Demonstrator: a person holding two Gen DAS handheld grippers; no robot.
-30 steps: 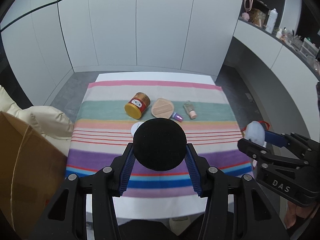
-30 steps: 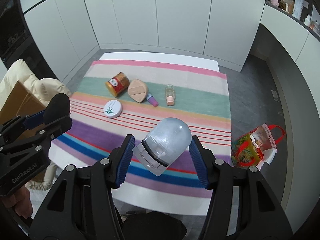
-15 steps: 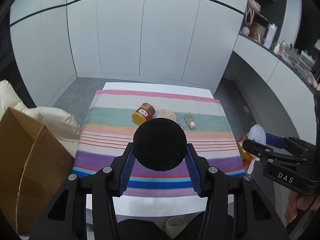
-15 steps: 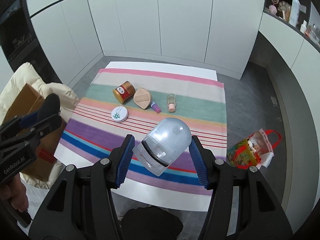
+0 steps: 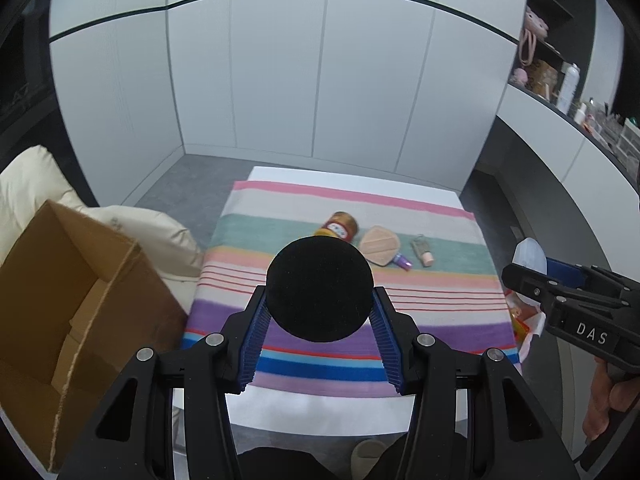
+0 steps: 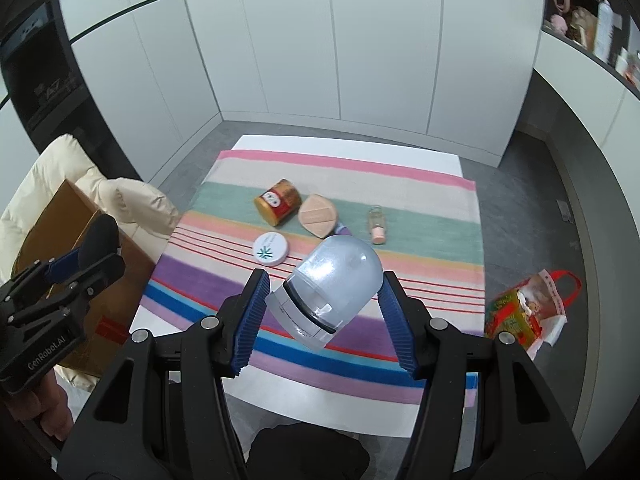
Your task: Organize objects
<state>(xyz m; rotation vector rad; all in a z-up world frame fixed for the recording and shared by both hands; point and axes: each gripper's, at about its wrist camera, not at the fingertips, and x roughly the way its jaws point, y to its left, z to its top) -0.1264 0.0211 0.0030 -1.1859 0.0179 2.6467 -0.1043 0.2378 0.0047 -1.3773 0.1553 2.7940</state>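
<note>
**Both tongs loaded above the striped cloth**

The left tongs pinch a black round puff between their blue ribbed pads, both pads pressed against its rim. The right tongs carry a frosted, dome-topped clear container, tilted with the dome pointing up and away; it sits between the blue pads, which press on its sides, though the contact on the right is hard to make out from this angle. Each pair of tongs is held up in the air over the near edge of the surface, and each shows at the edge of the other's view, with a hand gripping the handle.

Below them lies a striped cloth spread over the white surface. On its green band a gold tin with a red label lies on its side, touching or just beside a peach teardrop-shaped sponge. A small purple-capped item pokes out from under the sponge. A small clear bottle with a pink cap lies a little to the right, apart from the rest. A round white jar with a green leaf mark sits nearer, on the thin red stripes.

An open cardboard box stands left of the surface, against a cream padded jacket. A colourful bag with red handles lies on the grey floor to the right.
</note>
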